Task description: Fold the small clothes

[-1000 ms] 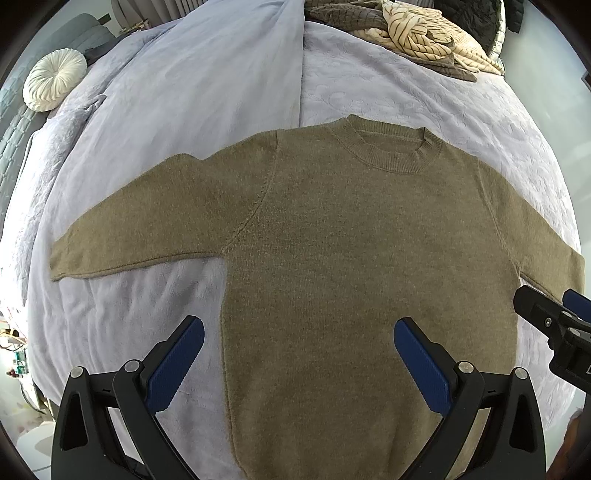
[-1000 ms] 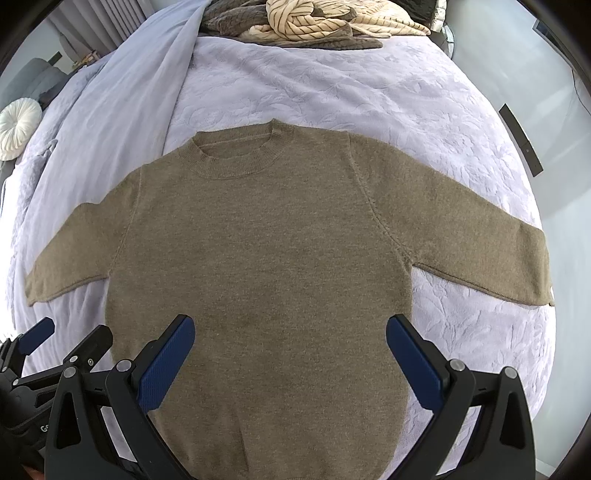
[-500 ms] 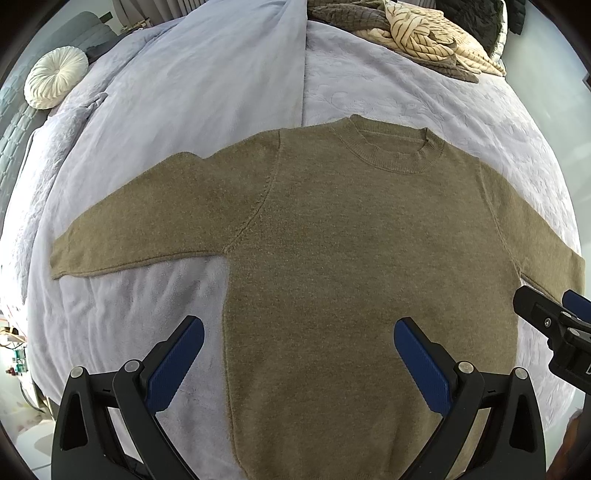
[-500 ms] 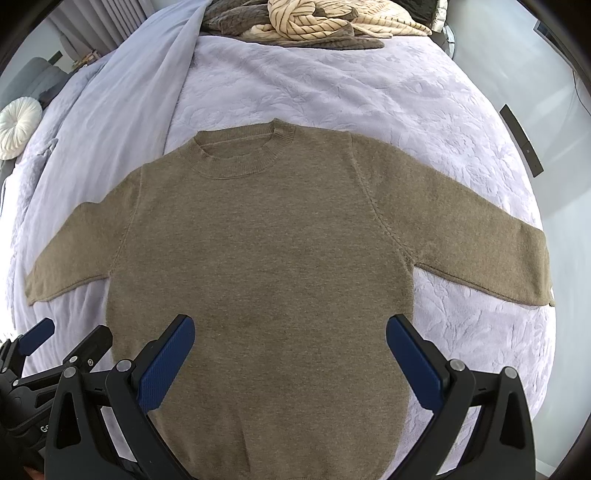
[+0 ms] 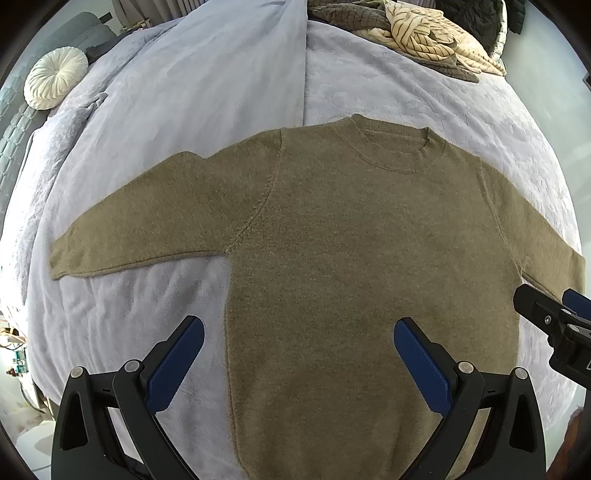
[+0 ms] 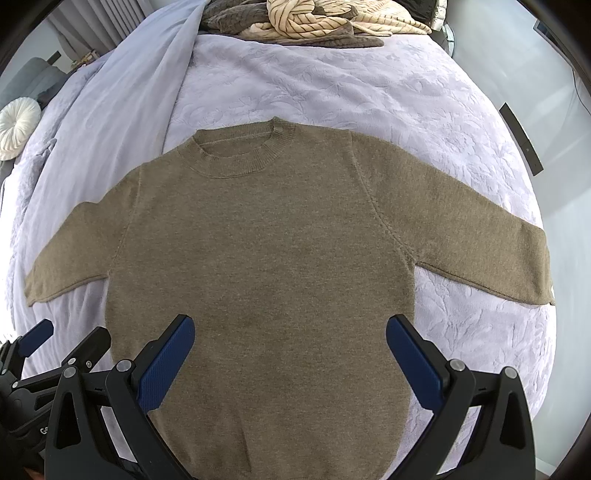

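- Sweater (image 5: 332,258): olive-brown knit, laid flat and face up on the bed (image 6: 369,85); neckline (image 6: 240,155) at the far end, hem nearest both cameras; both sleeves spread sideways, no fold made yet.
- Handling, judged: soft, limp, light; knit surface looks grippy rather than slick; it will drape and sag from any single pinch; not fragile, though a loose knit may stretch if pulled hard.
- Where to take hold, judged: left sleeve cuff (image 5: 59,258) and right sleeve cuff (image 6: 539,266) for turning sleeves in over the body; or the shoulder and hem corner of one side together, to keep the edge straight.
- Left gripper (image 5: 299,365): jaws spread wide, nothing between them; hovering above the lower left body, pads clear of the cloth as far as can be told.
- Right gripper (image 6: 290,362): likewise wide and empty; above the lower body of the sweater; the two tools sit just beside one another.
- Surface: pale lilac embossed bedspread (image 6: 424,122), plush; likely to give under pressure, so a pinch may catch it along with the knit.
- Room: smooth lilac duvet (image 5: 207,74) on the left; heap of cream and grey knitwear (image 6: 314,18) at the far edge; round white cushion (image 5: 55,79) far left.
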Motion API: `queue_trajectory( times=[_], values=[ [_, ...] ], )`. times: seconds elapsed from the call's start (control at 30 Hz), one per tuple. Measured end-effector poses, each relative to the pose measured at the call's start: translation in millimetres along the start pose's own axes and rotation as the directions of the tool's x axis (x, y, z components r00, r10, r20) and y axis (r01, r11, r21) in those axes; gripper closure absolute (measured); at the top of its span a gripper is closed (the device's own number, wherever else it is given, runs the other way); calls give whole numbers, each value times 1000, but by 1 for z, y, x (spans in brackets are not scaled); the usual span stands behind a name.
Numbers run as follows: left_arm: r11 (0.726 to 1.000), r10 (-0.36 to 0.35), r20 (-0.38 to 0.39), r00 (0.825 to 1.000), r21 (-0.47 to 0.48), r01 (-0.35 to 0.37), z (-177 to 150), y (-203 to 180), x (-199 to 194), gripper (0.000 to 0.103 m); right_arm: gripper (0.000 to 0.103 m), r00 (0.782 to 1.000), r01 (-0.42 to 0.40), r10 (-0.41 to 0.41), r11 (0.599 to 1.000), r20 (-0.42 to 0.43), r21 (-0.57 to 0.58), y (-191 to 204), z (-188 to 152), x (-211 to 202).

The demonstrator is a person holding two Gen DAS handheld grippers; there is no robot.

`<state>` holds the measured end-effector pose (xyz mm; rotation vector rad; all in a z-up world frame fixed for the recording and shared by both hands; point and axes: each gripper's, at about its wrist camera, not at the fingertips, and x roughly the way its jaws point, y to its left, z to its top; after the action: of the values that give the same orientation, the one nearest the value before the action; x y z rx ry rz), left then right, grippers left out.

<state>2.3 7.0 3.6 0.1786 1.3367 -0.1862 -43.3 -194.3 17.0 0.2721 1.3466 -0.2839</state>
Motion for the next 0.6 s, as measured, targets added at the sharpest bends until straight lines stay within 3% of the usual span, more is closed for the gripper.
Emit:
queue_trajectory(
  times=[0.6],
  values=[
    [1000,-15,3,1000,-22,15,0,17,0,0,0,1000,1,-1,1000,-3,0,11,1,1]
  ],
)
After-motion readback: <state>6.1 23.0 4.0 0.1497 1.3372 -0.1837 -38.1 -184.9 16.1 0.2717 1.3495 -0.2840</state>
